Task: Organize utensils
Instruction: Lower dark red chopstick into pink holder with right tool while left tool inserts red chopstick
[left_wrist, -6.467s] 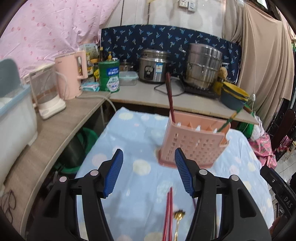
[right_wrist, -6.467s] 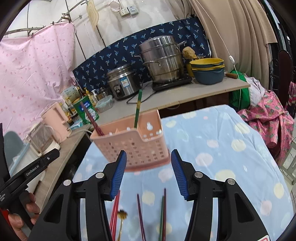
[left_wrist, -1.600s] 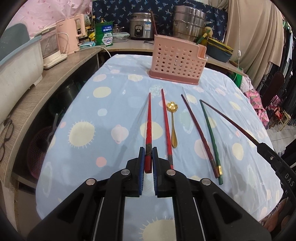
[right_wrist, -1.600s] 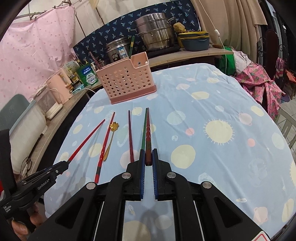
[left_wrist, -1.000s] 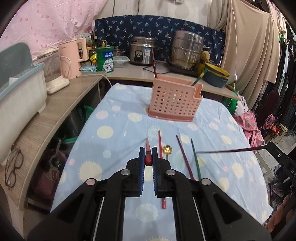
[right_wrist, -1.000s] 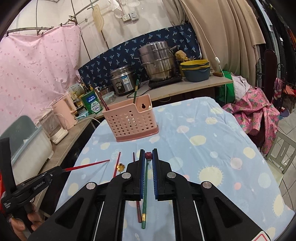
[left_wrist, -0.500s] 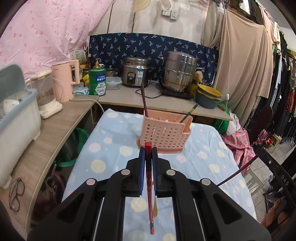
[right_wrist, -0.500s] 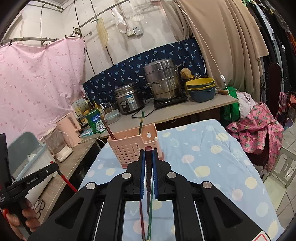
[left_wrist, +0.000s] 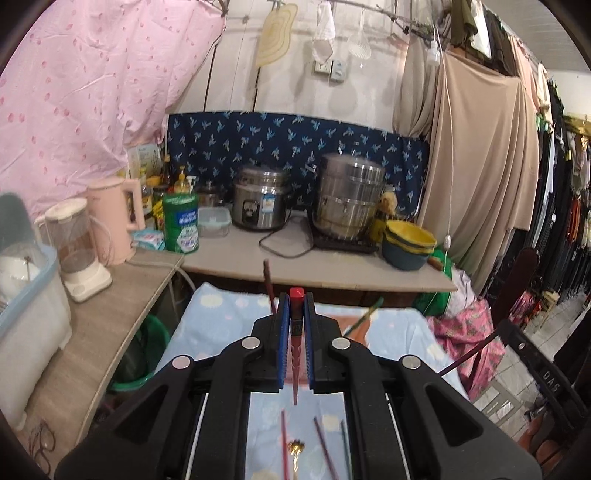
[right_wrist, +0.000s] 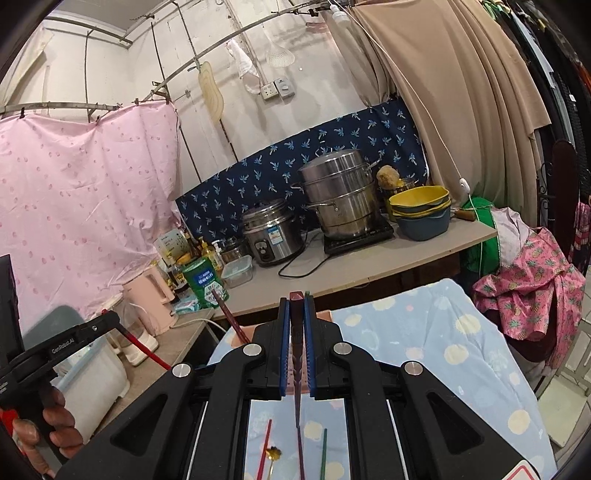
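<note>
Basket, pink, sits mostly hidden behind my left gripper, two chopsticks standing in it. Both grippers have risen: left clamps a red chopstick, right gripper a dark one, above the remaining utensils.

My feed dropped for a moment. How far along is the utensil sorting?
Partway. Done: two chopsticks, dark red and green, already stand in the pink basket. In hand: left gripper grips a red chopstick; right gripper grips a dark one. Left: three chopsticks, including a red one, and a gold spoon lie on the cloth.
</note>
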